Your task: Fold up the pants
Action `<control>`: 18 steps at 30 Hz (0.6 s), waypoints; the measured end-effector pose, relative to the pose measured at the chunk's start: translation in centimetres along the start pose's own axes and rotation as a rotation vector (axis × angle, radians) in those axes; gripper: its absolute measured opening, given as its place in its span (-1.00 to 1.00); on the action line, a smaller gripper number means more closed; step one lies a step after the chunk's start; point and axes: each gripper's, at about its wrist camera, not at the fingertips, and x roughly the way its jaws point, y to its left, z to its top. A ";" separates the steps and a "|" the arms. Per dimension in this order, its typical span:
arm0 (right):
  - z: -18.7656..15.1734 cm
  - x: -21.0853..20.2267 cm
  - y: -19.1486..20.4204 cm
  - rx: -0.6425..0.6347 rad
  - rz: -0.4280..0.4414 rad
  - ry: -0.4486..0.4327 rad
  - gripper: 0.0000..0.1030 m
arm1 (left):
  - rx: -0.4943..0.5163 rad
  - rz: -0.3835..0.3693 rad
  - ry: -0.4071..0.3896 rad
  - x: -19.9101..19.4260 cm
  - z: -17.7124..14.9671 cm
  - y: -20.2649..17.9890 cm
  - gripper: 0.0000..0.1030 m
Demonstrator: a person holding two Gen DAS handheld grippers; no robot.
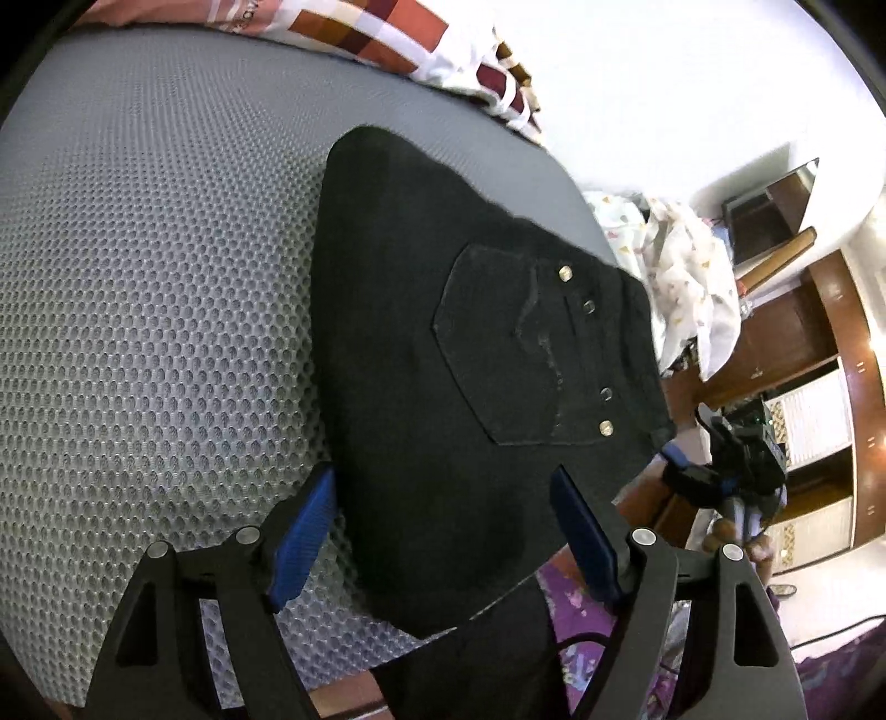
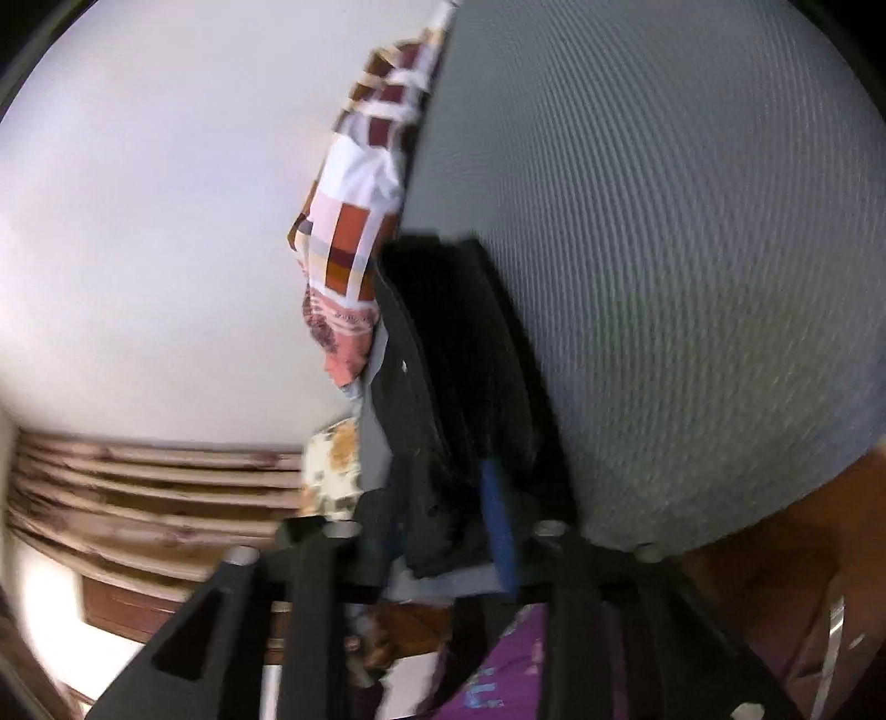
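1. Left wrist view: the left gripper (image 1: 443,540) hovers with jaws spread wide and empty over the near end of the black pants (image 1: 470,354), which run lengthwise ahead across the grey mesh mattress (image 1: 155,266).
2. Right wrist view, blurred: the right gripper (image 2: 443,531) straddles the pants' edge (image 2: 459,354); whether it grips cannot be told. It looks nearer the fabric.

Grey mesh mattress (image 1: 155,288); checked cloth (image 1: 398,39); printed white cloth (image 1: 686,266); wooden cupboard (image 1: 797,332).
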 end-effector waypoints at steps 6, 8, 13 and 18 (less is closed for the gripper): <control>0.9 2.3 0.8 -0.083 -0.102 0.058 0.22 | 0.015 0.019 -0.037 -0.2 -0.7 0.2 0.51; 0.5 3.4 0.9 -0.101 -0.118 0.091 -0.02 | 0.027 0.047 -0.041 -0.1 -0.8 0.2 0.51; -0.6 3.4 1.9 -0.071 -0.016 0.113 -0.47 | 0.045 0.069 -0.069 -0.9 0.1 -0.1 0.51; -1.1 3.6 0.4 -0.101 -0.098 0.109 -0.52 | 0.064 0.097 -0.078 -1.3 1.1 0.0 0.51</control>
